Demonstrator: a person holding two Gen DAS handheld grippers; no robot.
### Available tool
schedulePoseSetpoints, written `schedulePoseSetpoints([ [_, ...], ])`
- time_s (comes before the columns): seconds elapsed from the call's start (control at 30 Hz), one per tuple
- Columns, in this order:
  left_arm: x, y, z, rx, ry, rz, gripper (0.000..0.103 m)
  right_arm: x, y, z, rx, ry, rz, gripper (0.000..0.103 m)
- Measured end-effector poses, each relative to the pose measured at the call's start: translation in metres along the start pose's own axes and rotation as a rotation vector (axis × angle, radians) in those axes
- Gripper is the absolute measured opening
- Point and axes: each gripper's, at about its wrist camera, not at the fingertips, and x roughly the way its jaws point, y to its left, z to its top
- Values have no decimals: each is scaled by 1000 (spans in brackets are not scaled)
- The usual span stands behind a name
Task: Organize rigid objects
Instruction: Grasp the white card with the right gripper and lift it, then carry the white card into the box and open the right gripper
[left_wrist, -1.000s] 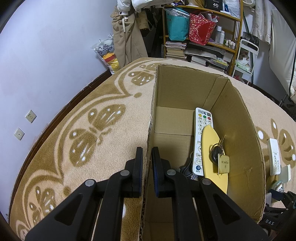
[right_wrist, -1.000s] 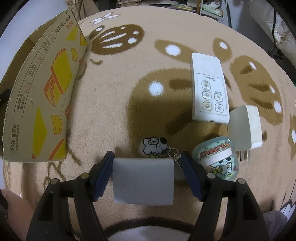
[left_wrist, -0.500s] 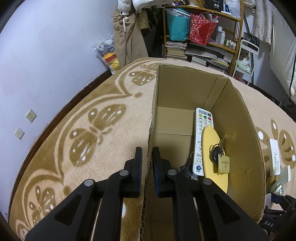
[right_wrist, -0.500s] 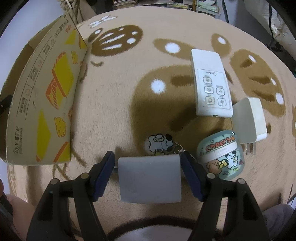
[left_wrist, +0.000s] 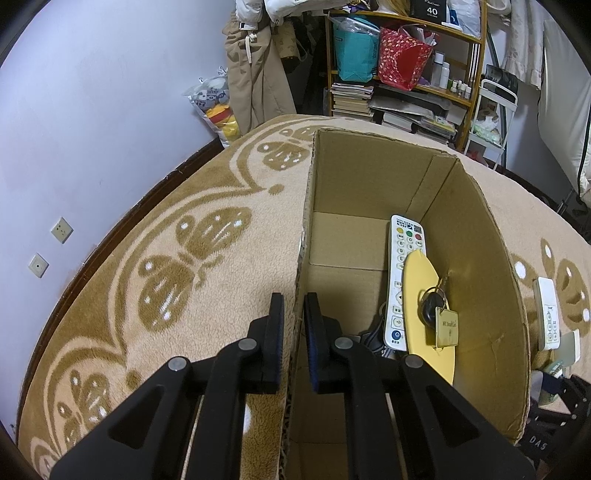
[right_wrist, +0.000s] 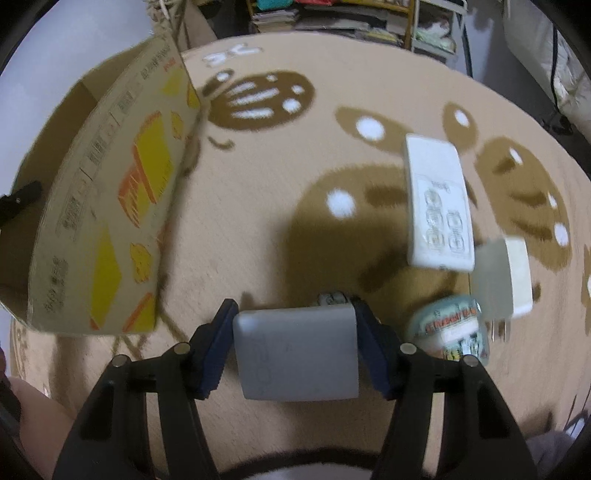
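Two grippers at work over a plush beige carpet (right_wrist: 258, 206) with brown butterfly motifs. Right gripper (right_wrist: 295, 347) closing on a flat, matte grey rounded-rectangle device (right_wrist: 297, 354), smooth plastic, both blue pads at its short sides, low over the carpet just right of the cardboard box (right_wrist: 110, 229). Left gripper (left_wrist: 294, 325) pinched shut on the box's corrugated left wall (left_wrist: 301, 254). Inside: long white remote (left_wrist: 400, 277), yellow disc (left_wrist: 428, 325), keys with tan tag (left_wrist: 439, 317). Beside the device: white flat remote (right_wrist: 437, 206), white plug adapter (right_wrist: 504, 280), blurred round printed tin (right_wrist: 450, 332).
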Motion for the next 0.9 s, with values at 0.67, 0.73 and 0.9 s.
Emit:
schedulePoseSetpoints([
  [0.67, 0, 2, 1, -1, 1, 0, 10, -81, 56, 65, -16, -314, 60, 66],
  [0.73, 0, 1, 1, 6, 0, 7, 10, -91, 58, 71, -11, -345, 78, 66],
  [0.9, 0, 0, 1, 4, 1, 5, 10, -107, 71, 87, -27, -404, 160, 66],
])
